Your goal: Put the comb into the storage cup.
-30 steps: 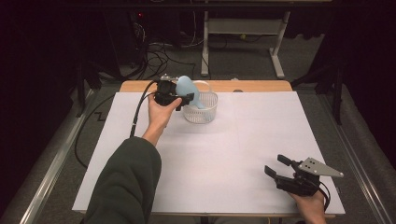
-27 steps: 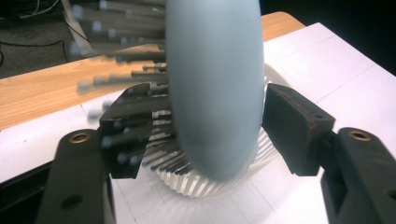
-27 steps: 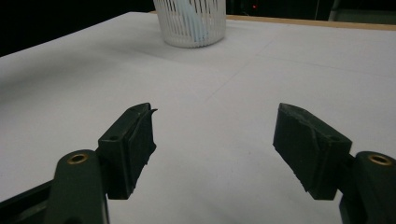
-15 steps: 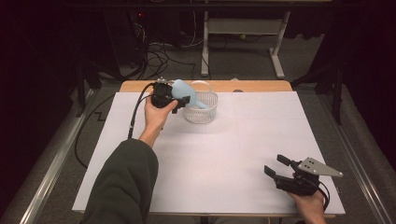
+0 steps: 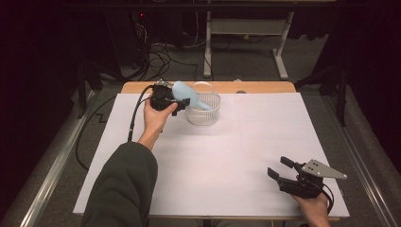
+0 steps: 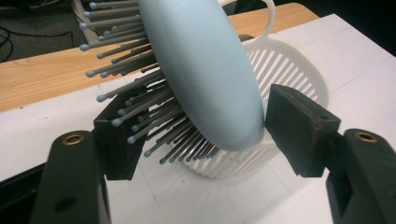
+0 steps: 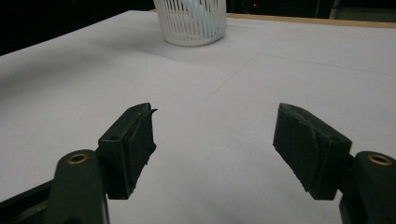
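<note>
Now, nearest the person, the right gripper (image 5: 283, 170) rests low at the near right of the white table cover (image 5: 246, 156), jaws spread wide with nothing between them; its own view adds only bare white sheet running off to the basket (image 7: 191, 21).

Further out, the left gripper (image 5: 182, 105) is up beside the white slatted basket (image 5: 204, 109), and its jaws have just been opening. The high view gives a pale blue shape there; the left gripper view makes it a hairbrush (image 6: 210, 70), smooth oval back on one side, ball-tipped grey bristles (image 6: 140, 112) on the other. It sits tilted between the pads over the basket's rim, handle down inside. Bristles brush one pad; the other looks just clear, though that gap is hard to judge.

Beyond, a wooden table edge (image 5: 265, 87), cables (image 5: 161, 52) on grey floor, a white frame (image 5: 246, 28), darkness.
</note>
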